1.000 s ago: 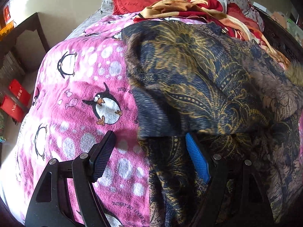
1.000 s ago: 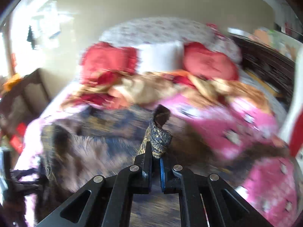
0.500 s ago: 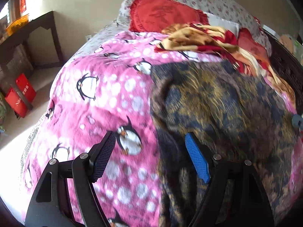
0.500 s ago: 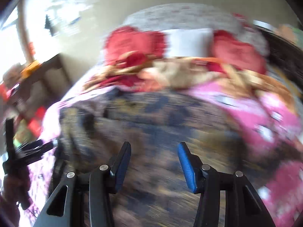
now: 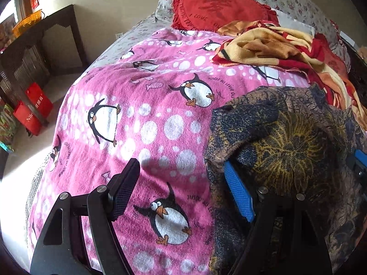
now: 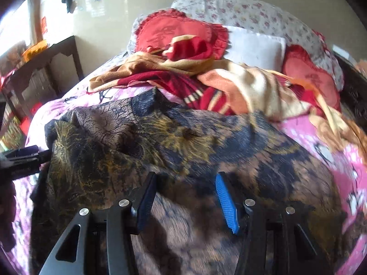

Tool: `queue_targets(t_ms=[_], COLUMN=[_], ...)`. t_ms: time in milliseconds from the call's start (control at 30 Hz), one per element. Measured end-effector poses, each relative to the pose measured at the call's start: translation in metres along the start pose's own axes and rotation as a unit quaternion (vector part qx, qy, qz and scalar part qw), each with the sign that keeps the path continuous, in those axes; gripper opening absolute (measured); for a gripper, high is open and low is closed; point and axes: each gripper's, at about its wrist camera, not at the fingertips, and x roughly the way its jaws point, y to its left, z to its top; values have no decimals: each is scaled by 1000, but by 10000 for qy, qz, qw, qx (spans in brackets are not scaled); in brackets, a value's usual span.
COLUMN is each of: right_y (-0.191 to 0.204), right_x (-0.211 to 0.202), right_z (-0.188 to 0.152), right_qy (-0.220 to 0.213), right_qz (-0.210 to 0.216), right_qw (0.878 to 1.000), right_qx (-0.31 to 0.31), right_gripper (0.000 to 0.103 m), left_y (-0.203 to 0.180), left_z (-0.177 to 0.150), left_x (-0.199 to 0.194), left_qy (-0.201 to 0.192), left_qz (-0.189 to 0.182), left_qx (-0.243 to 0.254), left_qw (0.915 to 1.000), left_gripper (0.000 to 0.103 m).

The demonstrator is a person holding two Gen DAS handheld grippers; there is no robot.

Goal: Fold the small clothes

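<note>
Both claws hang released: left gripper [image 5: 181,190] at the garment [image 6: 183,151]'s left edge, right gripper [image 6: 185,197] over its middle. The garment lies rumpled across the bed [image 5: 142,123]'s near half. Judged between folds; next needs gripping 2 corners.

The garment [image 6: 183,151] lies on the blanket [image 5: 142,123], pillows [image 6: 252,48] behind it.
</note>
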Motion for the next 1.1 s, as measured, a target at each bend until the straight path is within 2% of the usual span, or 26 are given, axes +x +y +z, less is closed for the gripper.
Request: queue_targets(t_ms=[100,233,367,533,600,667,767,900,967,1100], right_y=[-13,-38,-68,-91,-115,-152,-217,-313,-347,-390], right_x=[-28,-52,-37,-61,-78,-95,-108,-114,-112,-96], right_z=[-18,-52,-81,-85,-89,-95,-107,-124,-128,-123], right_qy=[-9,48,606,464,266,136,85,32,-11,147], right_qz=[78,-261,-481,-37,-82,-311,-758,-832,-858,-881], right_qw=[9999,9989,9931,9911,9875,9810,9621,9132,8942,8792], right_qx=[122,390,879,1250,1550,1912,2618,3988,4393,4681], right_gripper=[51,52,54,55,58,63,64,64,64,63], left_y=[-4,-26,-60,-96,-104,-107,-105,-105,-107,-112], left_z=[-6,-22,-42,-69,-75,-77,-74,-74,-75,-75], left_x=[-22,-51,-60,-58,-60,-62,-60,-54,-52,-49], left_qy=[-162,-363,-216,120,149,142,153,252,269,294], left_qz=[-251,-448,-794,-949,-939,-948,-948,-934,-917,-875], left_qx=[-37,190,443,866,1003,1041,990,928,955,1046], left_qw=[9995,9982,9956,9916,9904,9899,9904,9910,9908,9902], left_gripper=[77,77,77,77,77,77,77,77,77,77])
